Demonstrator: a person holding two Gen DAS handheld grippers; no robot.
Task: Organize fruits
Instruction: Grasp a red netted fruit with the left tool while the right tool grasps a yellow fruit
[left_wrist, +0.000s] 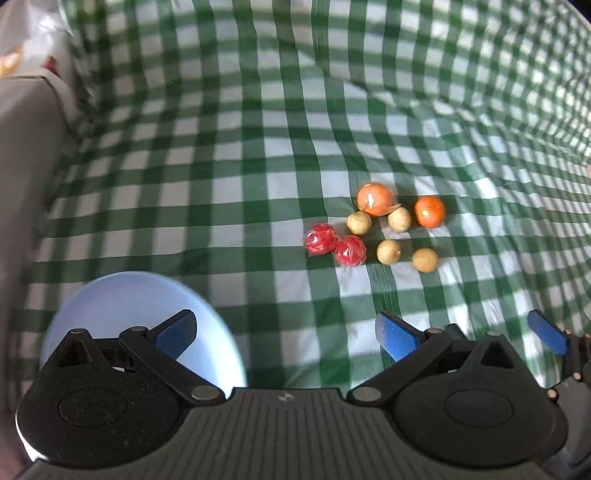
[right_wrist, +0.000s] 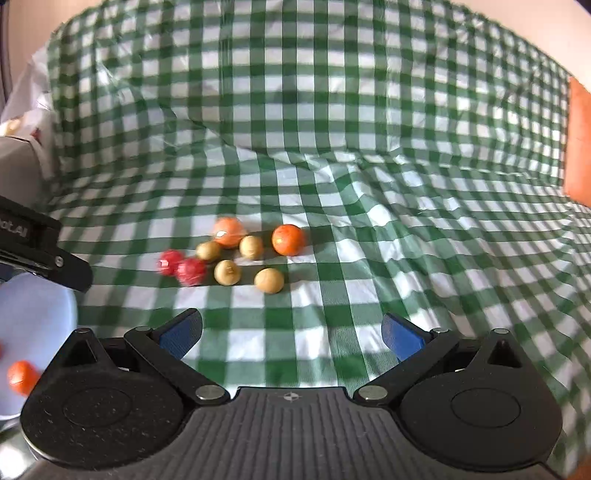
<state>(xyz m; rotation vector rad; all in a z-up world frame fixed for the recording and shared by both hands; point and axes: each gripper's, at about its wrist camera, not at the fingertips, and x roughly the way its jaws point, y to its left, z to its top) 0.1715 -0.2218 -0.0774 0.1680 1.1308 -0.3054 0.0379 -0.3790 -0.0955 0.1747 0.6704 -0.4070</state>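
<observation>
Where the crinkled checked cloth (right_wrist: 332, 206) dips, round fruits (right_wrist: 229, 272) cluster.

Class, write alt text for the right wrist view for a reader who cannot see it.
Eight small fruits lie clustered on a green-checked cloth ahead of the open right gripper: two orange, two red, four tan. At the left edge, a pale plate holds another orange fruit.

A green-and-white checked cloth (right_wrist: 332, 177) covers the surface and rises in wrinkled folds at the far side. At the left stands a grey block (left_wrist: 26, 166) with white plastic (left_wrist: 33, 29) beyond it. An orange panel (right_wrist: 580, 144) shows far right. Light is soft daylight.
</observation>
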